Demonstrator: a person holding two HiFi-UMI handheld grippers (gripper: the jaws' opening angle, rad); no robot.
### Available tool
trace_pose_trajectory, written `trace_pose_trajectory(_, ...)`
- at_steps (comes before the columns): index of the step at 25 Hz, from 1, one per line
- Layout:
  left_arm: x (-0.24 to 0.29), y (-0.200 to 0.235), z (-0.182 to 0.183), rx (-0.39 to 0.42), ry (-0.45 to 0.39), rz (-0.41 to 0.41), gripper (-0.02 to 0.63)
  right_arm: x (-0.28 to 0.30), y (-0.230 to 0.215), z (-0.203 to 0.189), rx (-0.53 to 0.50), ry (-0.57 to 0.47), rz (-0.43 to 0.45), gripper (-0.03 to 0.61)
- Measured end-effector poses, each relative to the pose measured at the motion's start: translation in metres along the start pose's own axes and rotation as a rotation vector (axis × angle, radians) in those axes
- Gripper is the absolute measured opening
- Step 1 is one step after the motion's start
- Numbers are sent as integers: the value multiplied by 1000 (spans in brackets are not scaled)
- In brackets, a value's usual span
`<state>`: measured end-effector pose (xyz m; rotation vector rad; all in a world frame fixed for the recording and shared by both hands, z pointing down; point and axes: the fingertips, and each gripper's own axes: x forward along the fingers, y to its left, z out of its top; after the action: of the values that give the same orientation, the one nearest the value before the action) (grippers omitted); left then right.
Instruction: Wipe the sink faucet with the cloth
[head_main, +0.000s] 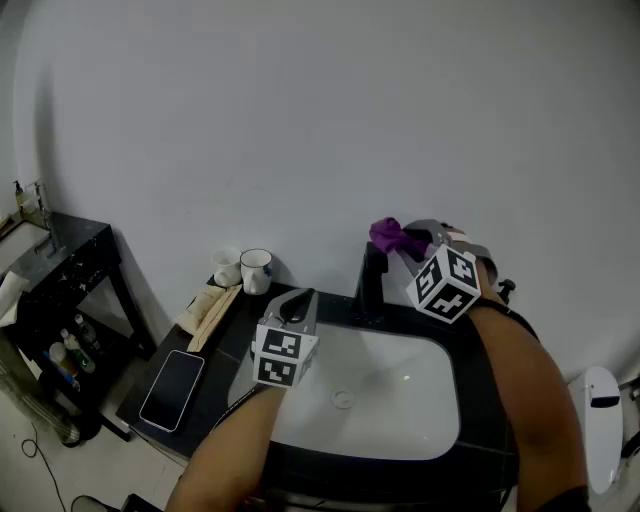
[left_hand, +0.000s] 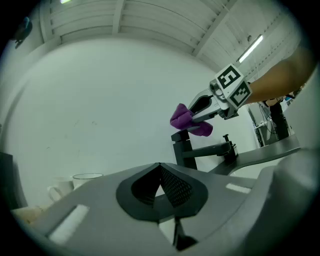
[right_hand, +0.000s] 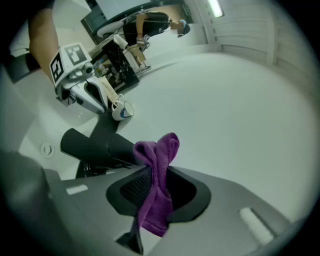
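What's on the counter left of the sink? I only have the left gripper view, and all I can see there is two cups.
Observer: The head view shows a phone lying flat at the counter's front left, nearer the person than the cups.
Operator: Is the cloth clamped, or just draped over the other gripper?
Observer: Clamped. The right gripper view shows the right gripper shut on the purple cloth, with a loop poking past the jaw tips.
Operator: Where is my own gripper?
Observer: In the head view, the left gripper is over the back left corner of the sink, left of the faucet.
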<state>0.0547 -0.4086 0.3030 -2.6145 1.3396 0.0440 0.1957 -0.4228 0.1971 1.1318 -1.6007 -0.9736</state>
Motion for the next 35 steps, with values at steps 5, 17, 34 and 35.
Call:
trace_pose_trajectory(5,1,-15,11,52,-39,-34,17,12,12,4,-81,25,27,94)
trace_pose_trajectory(17,-1,-18,8,26,-16,-31,17,-54,55,31,-222,-34,69,83)
trace_pose_trajectory(34,-5,1,2,-19,1,24,17,-23,86,-8,-163,60,-24,81)
trace_pose_trajectory(35,-3,0,2,-11,-1,19,17,-16,84,-9,-160,67,-34,81)
